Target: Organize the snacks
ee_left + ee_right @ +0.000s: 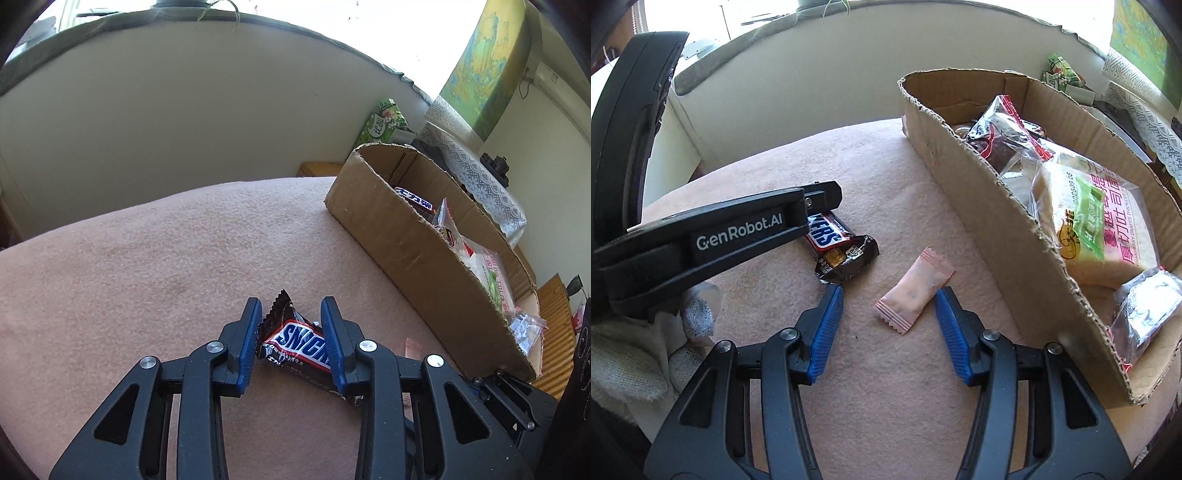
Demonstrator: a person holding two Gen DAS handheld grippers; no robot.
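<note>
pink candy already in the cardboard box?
No. The pink candy lies on the blanket between the open right gripper pads, outside the cardboard box.

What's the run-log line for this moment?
left gripper: shut on Snickers bar | right gripper: open, jaws around pink candy on blanket | cardboard box: holds snacks

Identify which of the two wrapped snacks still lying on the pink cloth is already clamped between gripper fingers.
The Snickers bar, pinched by the left gripper. The small pink sachet lies loose between the right gripper's open fingers.
</note>
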